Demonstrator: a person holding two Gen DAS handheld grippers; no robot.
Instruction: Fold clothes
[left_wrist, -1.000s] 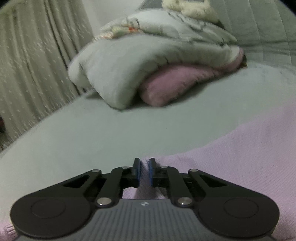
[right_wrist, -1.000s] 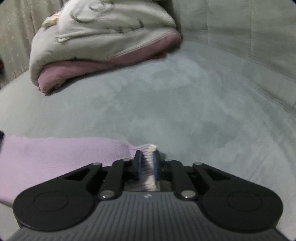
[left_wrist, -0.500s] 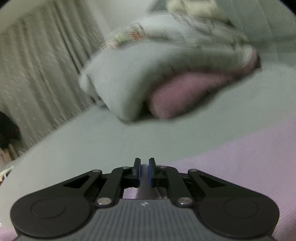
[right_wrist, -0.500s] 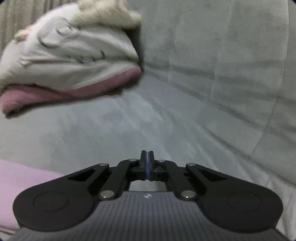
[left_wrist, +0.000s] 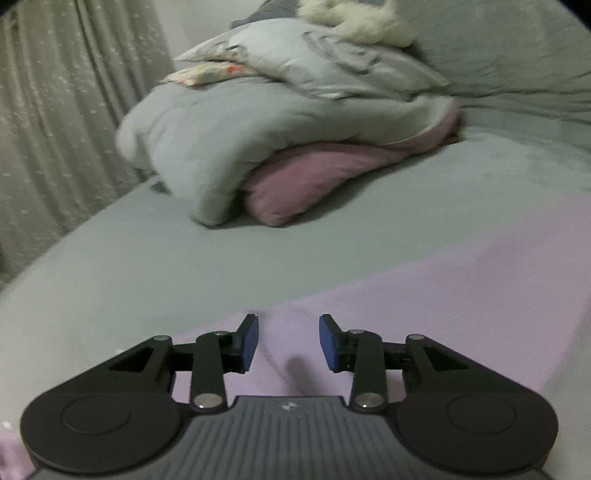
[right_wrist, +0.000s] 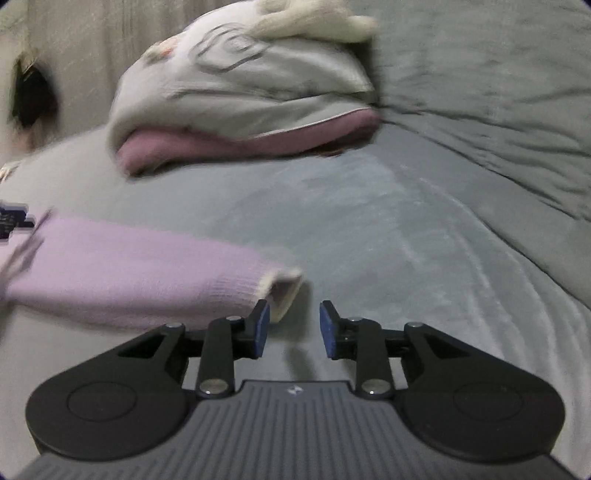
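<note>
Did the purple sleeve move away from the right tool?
Yes. The right tool is opening with nothing between its pads; the sleeve cuff now lies just left of them on the grey bed.

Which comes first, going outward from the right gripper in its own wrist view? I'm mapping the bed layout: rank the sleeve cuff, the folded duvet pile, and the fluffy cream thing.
1. Sleeve cuff of the lilac sweater, just left of the right gripper, whose jaws are opening.
2. Folded duvet pile, upper left on the bed.
3. Fluffy cream thing, atop the pile's far end.
</note>
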